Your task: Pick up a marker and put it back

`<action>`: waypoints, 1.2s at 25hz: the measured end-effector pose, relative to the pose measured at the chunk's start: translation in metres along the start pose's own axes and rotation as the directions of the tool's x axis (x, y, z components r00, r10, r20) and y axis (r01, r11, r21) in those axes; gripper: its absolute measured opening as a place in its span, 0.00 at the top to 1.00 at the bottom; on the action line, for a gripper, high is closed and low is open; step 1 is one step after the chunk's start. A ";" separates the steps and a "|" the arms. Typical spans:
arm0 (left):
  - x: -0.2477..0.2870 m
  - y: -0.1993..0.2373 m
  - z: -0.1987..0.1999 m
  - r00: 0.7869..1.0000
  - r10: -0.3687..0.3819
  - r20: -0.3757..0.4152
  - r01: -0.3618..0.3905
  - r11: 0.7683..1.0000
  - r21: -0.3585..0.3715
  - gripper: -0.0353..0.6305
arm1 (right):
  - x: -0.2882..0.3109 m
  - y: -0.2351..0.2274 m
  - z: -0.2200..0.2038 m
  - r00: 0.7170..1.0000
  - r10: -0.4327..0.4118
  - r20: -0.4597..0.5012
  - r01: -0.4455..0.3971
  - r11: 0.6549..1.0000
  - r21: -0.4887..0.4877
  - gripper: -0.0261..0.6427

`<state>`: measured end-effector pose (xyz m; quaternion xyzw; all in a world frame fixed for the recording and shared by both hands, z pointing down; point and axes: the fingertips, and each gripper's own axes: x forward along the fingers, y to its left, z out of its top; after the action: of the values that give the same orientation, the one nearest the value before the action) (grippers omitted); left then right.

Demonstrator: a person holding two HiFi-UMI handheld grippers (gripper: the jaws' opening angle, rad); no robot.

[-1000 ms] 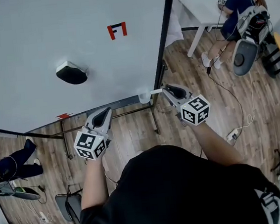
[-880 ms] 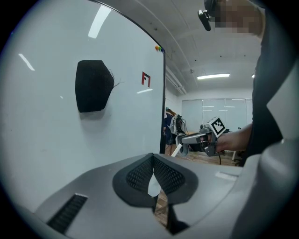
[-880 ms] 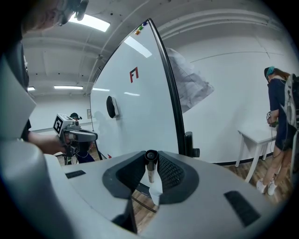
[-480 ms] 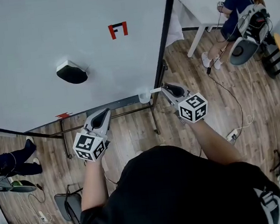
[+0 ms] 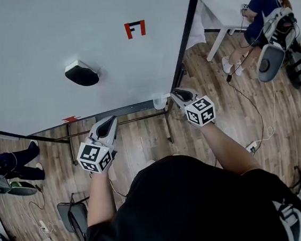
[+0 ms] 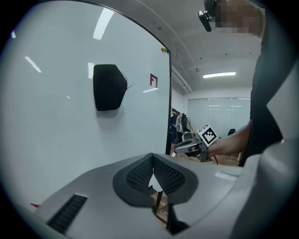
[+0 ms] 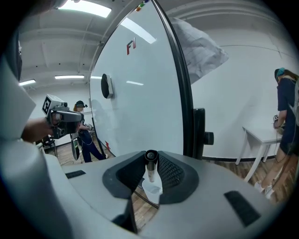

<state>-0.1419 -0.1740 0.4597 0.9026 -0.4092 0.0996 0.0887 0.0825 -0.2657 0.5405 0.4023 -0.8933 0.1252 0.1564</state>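
eraser (image 5: 81,73) on whiteboard (image 5: 35,38) | right gripper (image 5: 173,94) clamps marker (image 7: 150,163) at cup (image 5: 159,101) | left gripper (image 5: 110,120) closed, empty

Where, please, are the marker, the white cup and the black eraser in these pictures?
marker (image 7: 150,157), right gripper view, its black end
white cup (image 5: 159,102), head view, its side wall
black eraser (image 5: 81,74), head view, middle of its body

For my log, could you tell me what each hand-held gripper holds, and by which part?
The right hand-held gripper clamps a marker near its black end; the left hand-held gripper holds nothing.
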 end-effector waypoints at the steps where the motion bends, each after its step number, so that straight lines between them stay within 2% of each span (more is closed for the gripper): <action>1: 0.000 0.001 -0.001 1.000 0.002 -0.002 -0.002 1.000 -0.001 0.93 | 0.005 -0.001 -0.004 1.000 0.003 -0.010 -0.003 1.000 0.001 0.85; 14: 0.000 0.013 -0.004 1.000 0.016 -0.019 -0.016 1.000 -0.009 0.93 | 0.059 -0.005 -0.059 0.990 0.028 -0.135 -0.029 1.000 -0.005 0.85; 30: 0.001 0.015 -0.007 1.000 0.014 -0.028 -0.014 1.000 -0.013 0.93 | 0.086 -0.011 -0.097 0.979 0.002 -0.204 -0.007 1.000 -0.026 0.85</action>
<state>-0.1532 -0.1829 0.4679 0.8976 -0.4150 0.1100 0.0994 0.0542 -0.2974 0.6640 0.3833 -0.8751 0.1543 0.2520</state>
